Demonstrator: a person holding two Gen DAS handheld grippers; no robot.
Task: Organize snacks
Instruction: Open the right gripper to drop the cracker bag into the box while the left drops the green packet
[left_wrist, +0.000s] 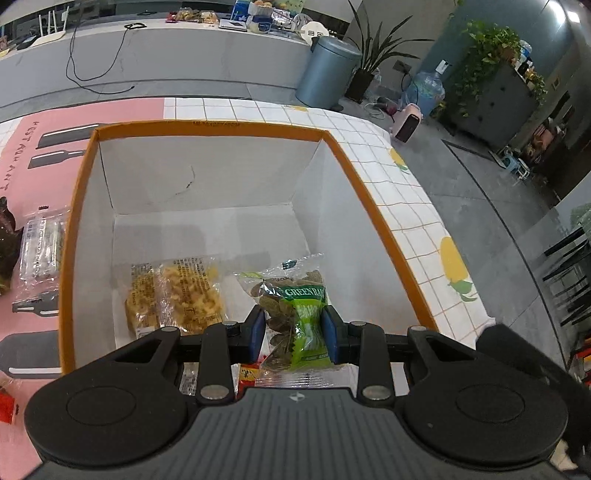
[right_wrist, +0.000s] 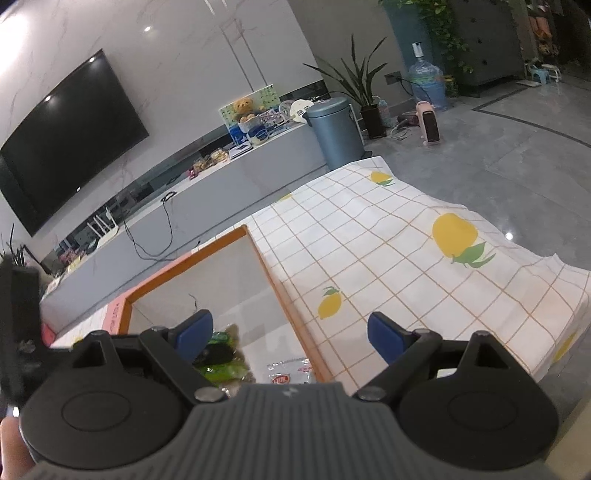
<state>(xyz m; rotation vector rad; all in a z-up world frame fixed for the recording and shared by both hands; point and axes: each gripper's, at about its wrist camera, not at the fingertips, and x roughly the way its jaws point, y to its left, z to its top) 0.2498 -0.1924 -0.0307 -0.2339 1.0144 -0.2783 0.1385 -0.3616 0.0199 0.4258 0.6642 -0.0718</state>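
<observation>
The left gripper clamps a green snack bag over the orange-rimmed box; only this view shows the yellow snack pack inside. The right gripper (fingers wide apart, empty) hovers at the box's corner.

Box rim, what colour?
Orange rim on a white box, clearest in the left wrist view.

Left tongs: angled steeply downward, blue pads closed partway and pressing both sides of a green snack packet (the packet fills the gap between them). Right tongs: angled less steeply downward, blue pads spread wide apart, nothing between them.
</observation>
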